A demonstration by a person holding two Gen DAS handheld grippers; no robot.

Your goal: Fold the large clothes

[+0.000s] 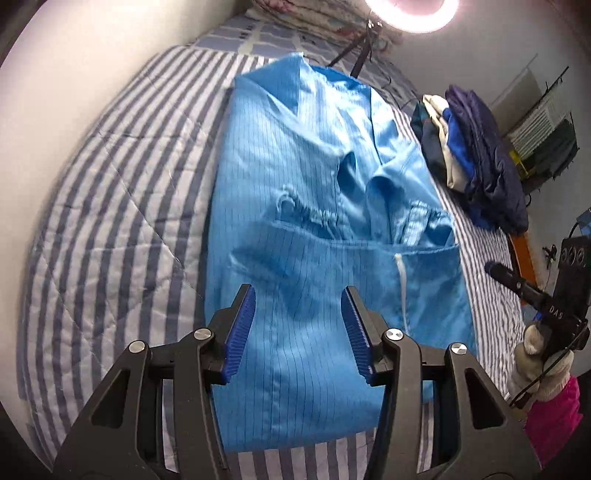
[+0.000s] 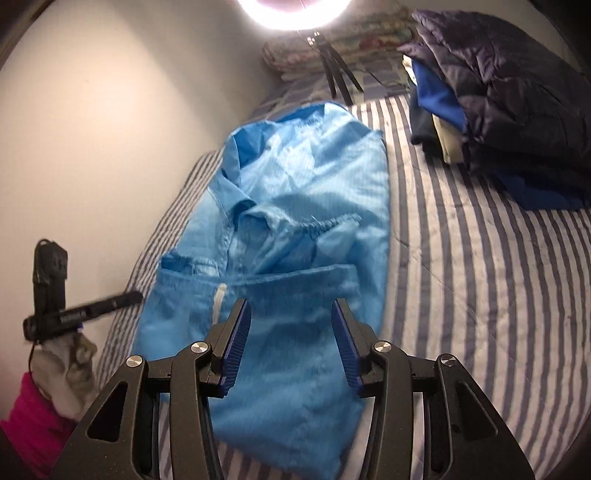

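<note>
Both grippers, left (image 1: 298,325) and right (image 2: 291,338), jaws spread and holding nothing, poised over the near hem of the blue garment (image 1: 314,229) lying lengthwise on the striped bed (image 1: 110,206) (long axis straight ahead, neither hand clearly nearer).

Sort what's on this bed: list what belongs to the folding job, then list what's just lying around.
For the job:
light blue garment, sleeves folded in
left gripper, open above it
right gripper, open above it

Lying about:
pile of folded clothes
ring light on its tripod
floral bedding
striped bedspread
</note>
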